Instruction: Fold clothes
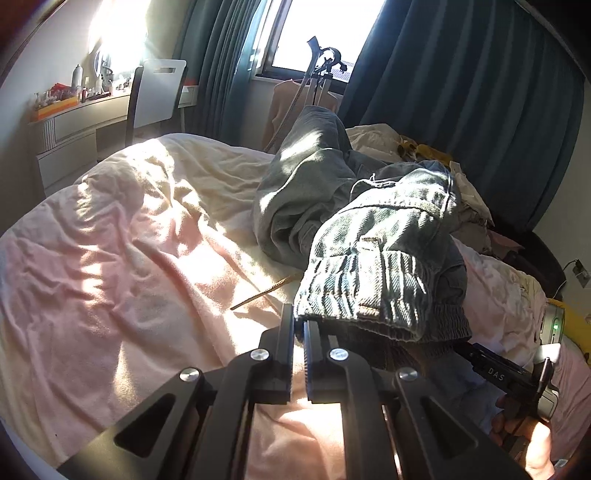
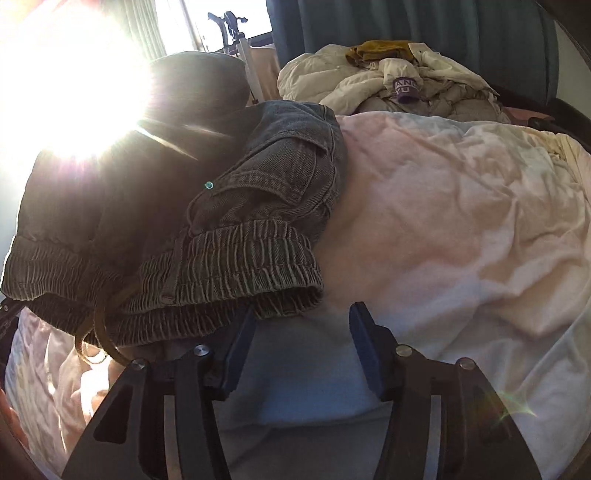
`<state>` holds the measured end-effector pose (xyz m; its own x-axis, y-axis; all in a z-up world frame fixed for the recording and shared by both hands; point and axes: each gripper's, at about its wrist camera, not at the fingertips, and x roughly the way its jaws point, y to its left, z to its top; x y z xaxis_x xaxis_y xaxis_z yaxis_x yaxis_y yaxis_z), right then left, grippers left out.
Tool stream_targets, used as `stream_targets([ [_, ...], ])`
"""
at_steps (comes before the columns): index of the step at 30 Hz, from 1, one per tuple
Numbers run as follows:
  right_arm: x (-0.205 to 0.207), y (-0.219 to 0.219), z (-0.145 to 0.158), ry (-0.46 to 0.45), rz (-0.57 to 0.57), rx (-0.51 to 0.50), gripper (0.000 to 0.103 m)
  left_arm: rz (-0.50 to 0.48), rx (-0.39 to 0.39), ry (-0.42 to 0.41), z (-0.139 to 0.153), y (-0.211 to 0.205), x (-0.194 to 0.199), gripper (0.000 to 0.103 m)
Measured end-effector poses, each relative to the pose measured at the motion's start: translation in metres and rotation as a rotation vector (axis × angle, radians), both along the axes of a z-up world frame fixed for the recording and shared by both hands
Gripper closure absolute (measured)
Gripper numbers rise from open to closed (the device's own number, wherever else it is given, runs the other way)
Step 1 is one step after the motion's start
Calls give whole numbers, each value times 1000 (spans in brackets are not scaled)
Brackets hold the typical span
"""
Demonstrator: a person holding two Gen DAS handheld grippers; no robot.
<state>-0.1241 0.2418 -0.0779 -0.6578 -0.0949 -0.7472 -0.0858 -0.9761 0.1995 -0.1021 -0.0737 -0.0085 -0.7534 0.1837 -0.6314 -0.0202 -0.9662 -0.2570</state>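
Your left claw is clamped on the corner of the jeans, right at the elastic waistband; jaws nearly together with denim pinched between them. Your right claw is about half open and grips nothing: its left pad sits just under the waistband edge, touching or nearly so, can't tell which, while the right pad stands clear over the bed with only bedding in the gap. In the left view the right claw's body shows low at the right, in your hand. The jeans hang bunched from the left claw, waistband near you, the rest sagging away onto the bed, one leg rising toward the window. A pocket flap faces the right camera. A thin stick lies on the pink blanket just left of the jeans. A brown cord loop dangles under the waistband in the right view. Beyond the jeans is a pile of pale clothes with a yellow item on top, near the blue curtain. Far left: a desk with clutter and a white chair. Sun glare washes out the upper left of the right view.
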Motion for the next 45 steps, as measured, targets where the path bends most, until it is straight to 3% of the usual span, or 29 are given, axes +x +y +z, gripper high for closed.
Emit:
stream_targets([
  [4, -10, -5, 1, 31, 5, 41, 58, 0, 18, -8, -3, -4, -1, 99],
  [6, -12, -13, 2, 51, 29, 73, 69, -3, 16, -9, -3, -3, -1, 99],
  [8, -12, -20, 4, 63, 35, 102, 70, -2, 10, -8, -4, -3, 0, 99],
  [12, -6, -21, 14, 69, 48, 19, 92, -7, -20, -3, -4, 1, 0, 99],
  [15, 2, -18, 28, 100, 50, -42, 98, -1, -42, -1, -5, 3, 0, 97],
  [23, 26, -14, 66, 195, 48, -144, 102, 40, -81, -1, -5, 1, 7, 57],
  [29, 36, -13, 67, 152, 45, -118, 102, 14, -158, 18, -2, 13, 19, 55],
  [33, 25, -2, 48, 74, -10, -116, 101, -27, -227, 51, 0, 28, 24, 55],
  [38, 19, 15, 25, -20, -94, -112, 96, -26, -198, 54, 0, 27, 23, 55],
  [40, 17, 12, 22, -25, -83, -104, 92, -13, -176, 44, -1, 22, 20, 55],
  [44, 12, 3, 17, -23, -50, -82, 61, 10, -146, 22, -5, 15, 17, 55],
  [45, 9, -2, 17, -15, -37, -63, 60, 14, -138, 17, -6, 13, 16, 55],
])
